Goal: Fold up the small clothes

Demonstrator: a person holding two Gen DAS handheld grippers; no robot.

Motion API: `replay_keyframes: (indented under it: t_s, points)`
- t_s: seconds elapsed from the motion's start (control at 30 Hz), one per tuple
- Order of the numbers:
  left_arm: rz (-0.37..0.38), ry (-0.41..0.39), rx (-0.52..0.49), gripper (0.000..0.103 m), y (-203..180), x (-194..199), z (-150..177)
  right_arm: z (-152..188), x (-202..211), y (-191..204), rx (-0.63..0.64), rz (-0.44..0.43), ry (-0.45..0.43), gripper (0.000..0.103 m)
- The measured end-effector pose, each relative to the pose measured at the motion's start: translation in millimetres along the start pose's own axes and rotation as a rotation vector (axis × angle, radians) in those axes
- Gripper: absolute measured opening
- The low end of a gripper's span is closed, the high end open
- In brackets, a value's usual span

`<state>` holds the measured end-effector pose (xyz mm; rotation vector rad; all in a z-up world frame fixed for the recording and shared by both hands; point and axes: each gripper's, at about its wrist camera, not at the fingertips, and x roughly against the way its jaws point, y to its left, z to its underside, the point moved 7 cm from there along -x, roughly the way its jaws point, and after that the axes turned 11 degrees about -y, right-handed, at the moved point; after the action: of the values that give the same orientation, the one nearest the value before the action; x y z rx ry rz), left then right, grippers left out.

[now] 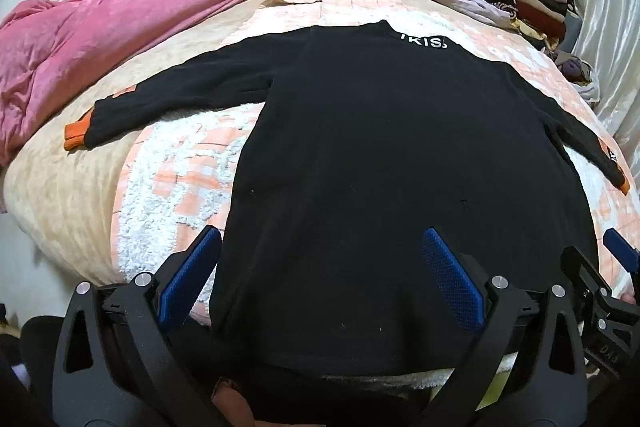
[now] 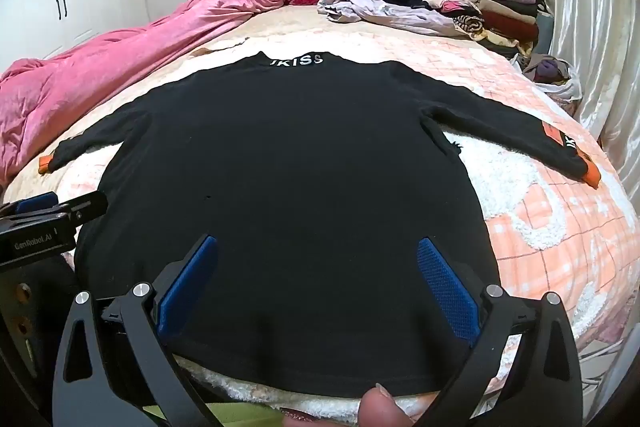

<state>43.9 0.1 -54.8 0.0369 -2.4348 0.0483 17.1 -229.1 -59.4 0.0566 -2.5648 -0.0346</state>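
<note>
A small black long-sleeved sweater [image 1: 380, 155] with orange cuffs and white lettering at the collar lies flat and spread out on the bed, sleeves out to both sides. It also shows in the right wrist view [image 2: 288, 187]. My left gripper [image 1: 320, 239] is open, its blue pads wide apart over the sweater's near hem on the left side. My right gripper [image 2: 316, 247] is open over the hem further right. Neither holds anything. The right gripper's edge shows in the left wrist view [image 1: 616, 255]; the left gripper's side shows in the right wrist view [image 2: 48, 215].
The sweater rests on a fluffy pink-and-white checked blanket [image 2: 560, 227]. A pink quilt [image 1: 100, 39] is bunched along the left. Stacked folded clothes [image 2: 488, 7] and a loose lilac garment [image 2: 372, 9] lie at the far end by the grey headboard. A curtain [image 2: 592, 47] hangs at right.
</note>
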Motion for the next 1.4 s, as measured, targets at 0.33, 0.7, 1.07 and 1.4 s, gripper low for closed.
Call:
replay_keyframes:
  t_s: [0.33,0.7,1.07,1.4]
  points:
    - [0.004,0.004,-0.003,0.095,-5.5,-0.5,3.5,1.8,0.5,-2.8,0.005,0.01,-0.004,0.099]
    - [0.009,0.009,-0.013,0.095,-6.7,-1.3,5.9,1.3,2.7,0.3,0.012,0.013,0.005,0.099]
    - [0.008,0.007,-0.018,0.095,-6.7,-1.4,5.7,2.7,-1.0,-1.7,0.011,0.018,0.012,0.099]
    - [0.005,0.013,-0.027,0.095,-8.0,-3.5,7.1,3.2,-3.3,-3.7,0.013,0.018,0.016,0.099]
